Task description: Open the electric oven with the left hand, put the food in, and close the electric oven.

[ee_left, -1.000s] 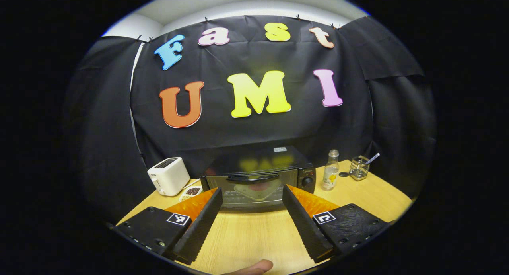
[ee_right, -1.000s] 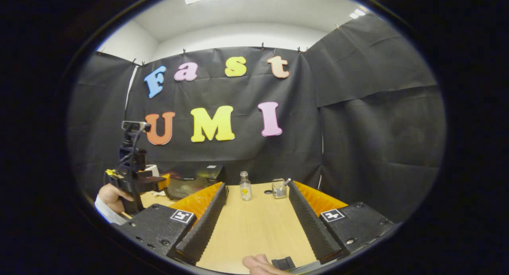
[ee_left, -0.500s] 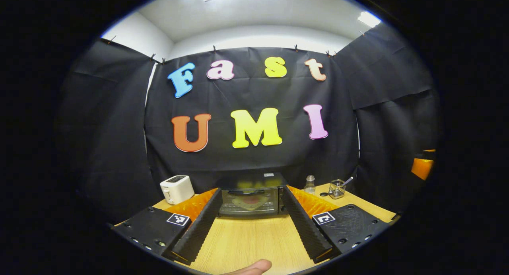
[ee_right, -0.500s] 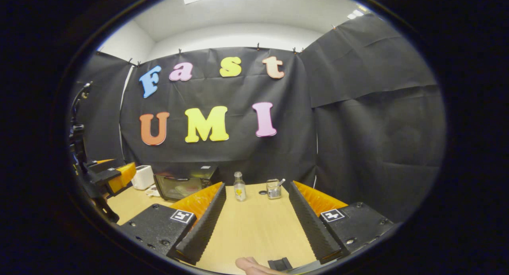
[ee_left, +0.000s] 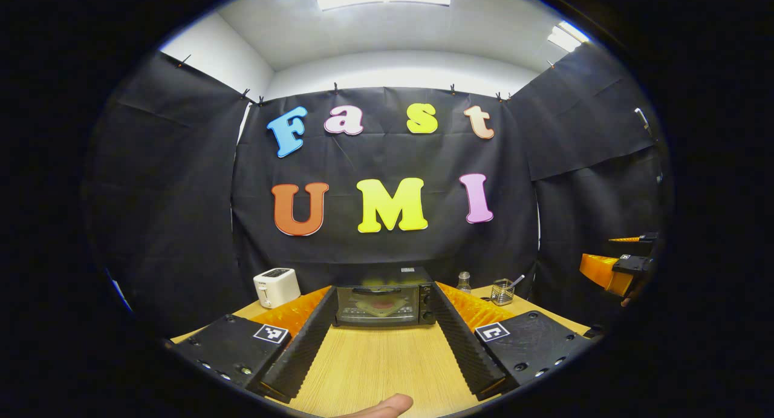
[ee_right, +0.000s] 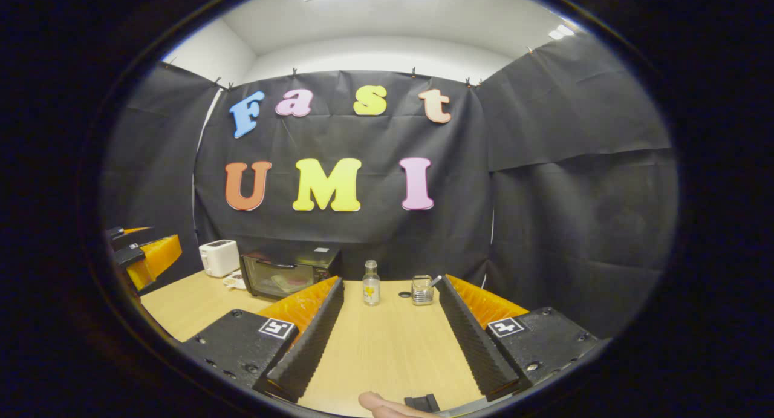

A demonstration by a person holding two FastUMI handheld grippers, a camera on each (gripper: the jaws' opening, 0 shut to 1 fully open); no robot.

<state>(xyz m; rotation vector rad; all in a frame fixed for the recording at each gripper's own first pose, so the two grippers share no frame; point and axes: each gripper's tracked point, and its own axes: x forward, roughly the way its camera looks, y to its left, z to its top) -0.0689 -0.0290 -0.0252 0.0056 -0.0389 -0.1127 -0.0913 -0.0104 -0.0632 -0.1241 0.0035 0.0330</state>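
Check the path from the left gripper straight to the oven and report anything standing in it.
Nothing visible does. In the left gripper view, bare table lies between the open left gripper and the closed oven. The toaster and bottle stand off to its sides.

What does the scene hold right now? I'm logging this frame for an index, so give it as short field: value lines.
oven: black electric oven, door shut, food visible behind the glass
left of oven: white toaster
right of oven: clear glass bottle, wire holder
surface: light wooden table
left gripper: open, holds nothing, aimed at the oven
right gripper: open, holds nothing
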